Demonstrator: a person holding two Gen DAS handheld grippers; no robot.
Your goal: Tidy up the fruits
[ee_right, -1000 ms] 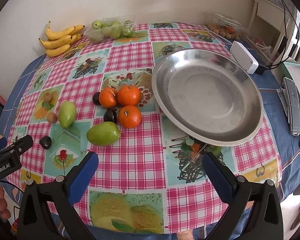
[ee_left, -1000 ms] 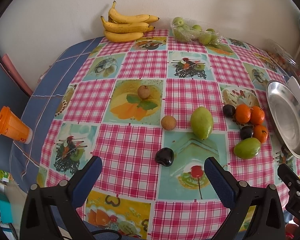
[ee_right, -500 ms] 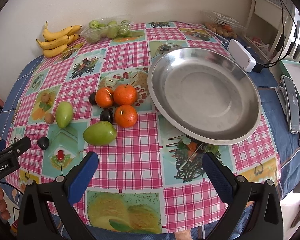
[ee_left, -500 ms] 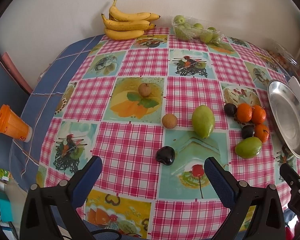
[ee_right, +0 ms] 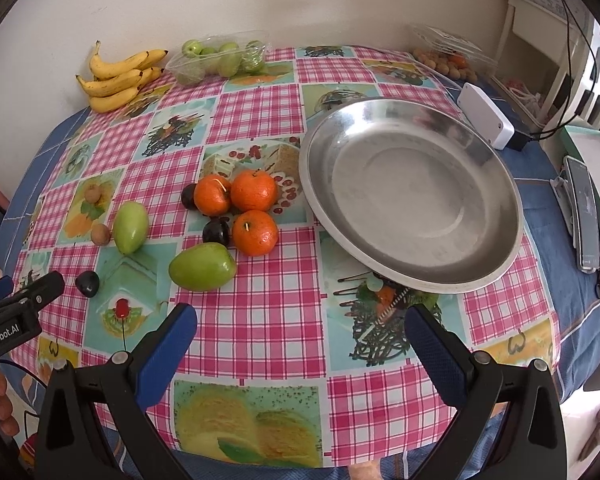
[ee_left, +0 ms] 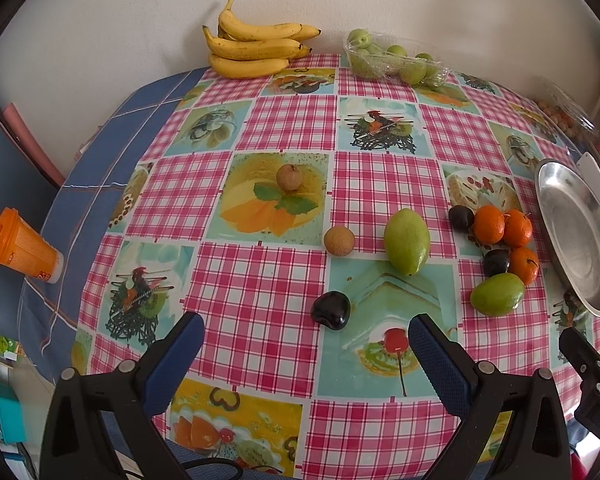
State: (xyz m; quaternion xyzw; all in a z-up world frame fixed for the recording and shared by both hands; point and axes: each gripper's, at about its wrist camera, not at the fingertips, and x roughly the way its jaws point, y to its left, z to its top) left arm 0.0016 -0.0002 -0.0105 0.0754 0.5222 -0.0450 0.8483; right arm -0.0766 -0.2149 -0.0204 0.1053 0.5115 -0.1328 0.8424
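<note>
Through my left wrist camera, my left gripper [ee_left: 306,350] is hanging wide apart over the checked tablecloth [ee_left: 260,300], gripping nothing. A dark plum [ee_left: 331,310] is lying just ahead at twelve o'clock, a brown round fruit [ee_left: 339,241] beyond it, a green mango [ee_left: 406,241] at one o'clock. Three oranges [ee_left: 504,226] are clustering at two o'clock with a second green mango [ee_left: 497,294], beside the steel plate [ee_left: 572,240]. Bananas [ee_left: 256,50] are sitting far off at twelve.

Through my right wrist camera, my right gripper [ee_right: 300,340] is also spreading wide and empty. The steel plate [ee_right: 412,196] is lying bare at one o'clock, the oranges [ee_right: 254,190] and the second green mango [ee_right: 202,266] at eleven. Small brownish fruits, perhaps longans [ee_right: 440,62], are sitting in a clear pack at the far edge.
</note>
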